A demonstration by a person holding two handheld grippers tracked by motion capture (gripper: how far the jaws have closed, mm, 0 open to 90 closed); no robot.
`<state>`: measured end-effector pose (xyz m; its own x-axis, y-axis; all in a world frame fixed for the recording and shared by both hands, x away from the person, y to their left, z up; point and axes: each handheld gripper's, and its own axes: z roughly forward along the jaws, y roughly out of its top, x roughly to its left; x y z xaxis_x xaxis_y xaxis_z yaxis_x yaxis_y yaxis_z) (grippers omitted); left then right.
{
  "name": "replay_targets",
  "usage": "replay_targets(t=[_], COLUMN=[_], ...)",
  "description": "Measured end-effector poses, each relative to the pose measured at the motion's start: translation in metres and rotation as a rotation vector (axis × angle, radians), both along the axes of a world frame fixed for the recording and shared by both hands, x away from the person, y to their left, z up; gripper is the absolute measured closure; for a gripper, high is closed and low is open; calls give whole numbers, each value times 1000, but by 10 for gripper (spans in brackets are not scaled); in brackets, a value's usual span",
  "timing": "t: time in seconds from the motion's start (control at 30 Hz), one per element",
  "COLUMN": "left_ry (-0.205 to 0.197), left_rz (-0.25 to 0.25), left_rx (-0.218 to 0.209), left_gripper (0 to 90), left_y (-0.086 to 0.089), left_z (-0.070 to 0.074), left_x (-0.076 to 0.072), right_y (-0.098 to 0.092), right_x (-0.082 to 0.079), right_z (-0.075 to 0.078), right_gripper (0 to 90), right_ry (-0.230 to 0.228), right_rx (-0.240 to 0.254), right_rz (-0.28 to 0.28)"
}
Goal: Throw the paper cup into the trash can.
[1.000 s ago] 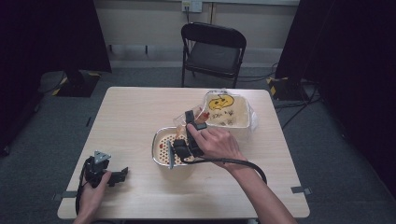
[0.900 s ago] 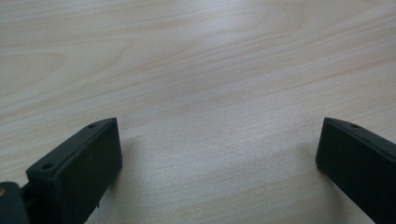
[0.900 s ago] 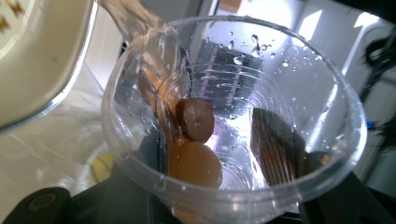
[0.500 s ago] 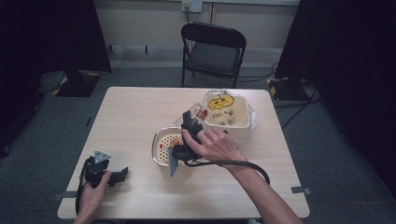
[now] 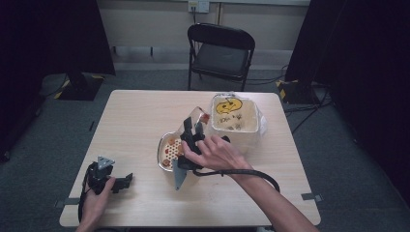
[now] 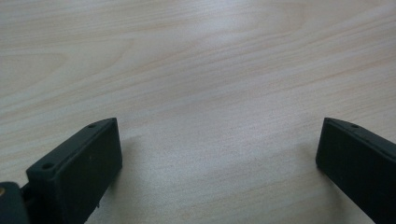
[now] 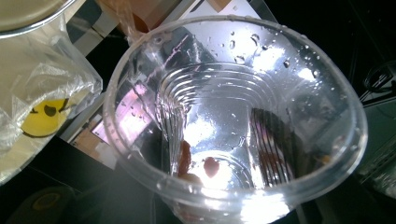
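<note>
Right gripper [image 5: 192, 131] has tipped its clear plastic cup [image 7: 233, 116] further over since a second ago, away from the strainer bowl [image 5: 166, 151] and toward the lined bin [image 5: 235, 126]; jaws have just been closing a little, cup between them. Left gripper [image 5: 126, 180] hasn't moved.

State now: right jaws clamped on the cup wall, held off the table, mouth facing the gripper's camera. In the right gripper view the cup is wet inside, with a couple of small red bits and one pale bit near the bottom. Strainer bowl sits just below and beside the gripper, bin just beyond it. Left gripper rests on the table [image 6: 196, 70], well apart, jaws wide open, nothing in them.

Likely step: emptying the cup, probably into the bin. To do it well:
- keep squeeze light, thin plastic will buckle
- get the rim over the bin opening before tilting past level
- wet bits may cling, so a small shake at the end
- avoid snagging the loose bag liner [image 7: 42, 88]

Writing: none readable. Liner carries a yellow smiley-type print [image 5: 228, 105] with small dark marks under it, too small to read.
</note>
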<state>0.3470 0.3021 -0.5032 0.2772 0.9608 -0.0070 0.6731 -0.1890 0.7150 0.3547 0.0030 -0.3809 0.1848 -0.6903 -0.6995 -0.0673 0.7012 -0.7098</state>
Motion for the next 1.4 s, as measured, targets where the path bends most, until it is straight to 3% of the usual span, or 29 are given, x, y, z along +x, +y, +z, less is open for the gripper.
replay_targets(t=[0.07, 0.37, 0.4, 0.43, 0.73, 0.8, 0.97, 1.13, 1.2, 1.27, 1.3, 1.33, 1.4], left_ry=[1, 1, 1, 1, 1, 0, 0, 0, 0, 1, 0, 1, 1], left_rz=[-1, -2, -2, -2, -2, -1, -2, -2, 0, -1, 0, -1, -1], left_rx=[2, 4, 4, 4, 4, 3, 4, 4, 0, 1, 0, 1, 2], left_gripper=[0, 0, 0, 0, 0, 0, 0, 0, 0, 0, 0, 0, 0], left_y=[0, 0, 0, 0, 0, 0, 0, 0, 0, 0, 0, 0, 0], left_z=[0, 0, 0, 0, 0, 0, 0, 0, 0, 0, 0, 0, 0], left_x=[0, 0, 0, 0, 0, 0, 0, 0, 0, 0, 0, 0, 0], right_y=[1, -3, -5, -3, -1, -2, -1, -1, 0, -1, -2, -2, -4], right_x=[-1, -3, -3, -3, -1, -2, -2, -3, -4, -2, -1, -1, 1], right_z=[1, 2, 0, 0, -2, 0, 5, 10, 14, 20, 24, 24, 30], right_gripper=[549, 559, 560, 561, 569, 570, 571, 571, 571, 573, 573, 573, 574], right_ry=[-17, -35, -43, -41, -27, -23, -20, 21, 83, 137, 171, 171, 237], right_rx=[-44, -126, -117, -149, -143, -105, -103, -31, 56, 209, 260, 260, 393], right_rz=[-4, 19, 15, 31, 22, 10, 16, 12, 6, 4, -6, -6, -8])
